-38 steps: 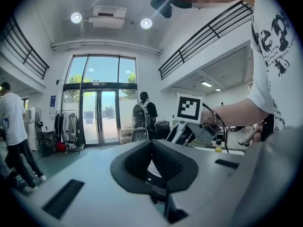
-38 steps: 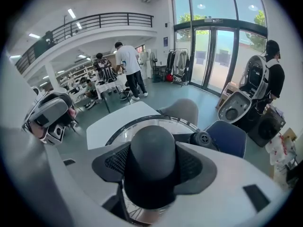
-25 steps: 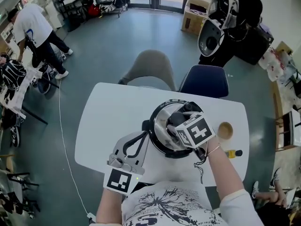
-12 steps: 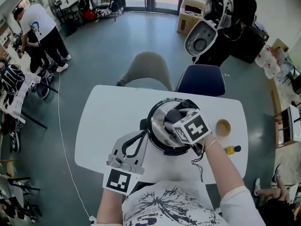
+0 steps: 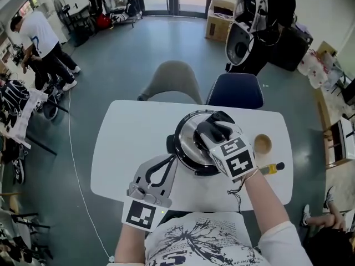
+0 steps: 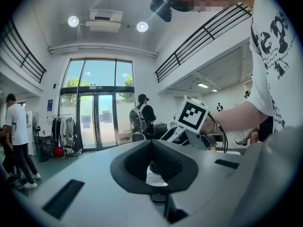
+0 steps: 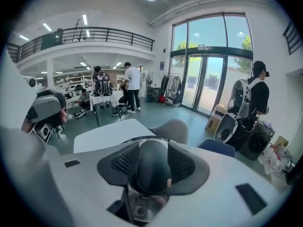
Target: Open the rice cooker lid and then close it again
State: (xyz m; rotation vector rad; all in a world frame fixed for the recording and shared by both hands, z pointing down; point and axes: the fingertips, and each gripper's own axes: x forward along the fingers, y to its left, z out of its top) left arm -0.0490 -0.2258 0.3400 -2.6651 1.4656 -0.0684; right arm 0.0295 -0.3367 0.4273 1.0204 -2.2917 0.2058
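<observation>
A round rice cooker [image 5: 191, 148] with a shiny metal and glass lid stands on the white table [image 5: 125, 143]. My right gripper [image 5: 215, 131] reaches over the lid from the near right, pointing downward. Its jaws are closing, and their ribbed pads press on the black lid knob [image 7: 152, 167]. Glass of the lid shows just under the knob. My left gripper [image 5: 161, 170] lies level at the cooker's left, its tips close to the black side handle [image 5: 171, 146]. Its jaws are open with nothing between them. From the left gripper view, the right gripper's marker cube [image 6: 191, 115] shows ahead.
A brown bowl [image 5: 262, 144] and a small yellow and black item [image 5: 272, 168] sit on the table's right part. A grey chair [image 5: 172, 79] and a blue chair [image 5: 236, 91] stand behind the table. People stand further off on the grey floor.
My right gripper has drawn back toward the near right and tipped its nose down onto the knob, so its cube now sits off the lid's centre. The left gripper has barely shifted.
</observation>
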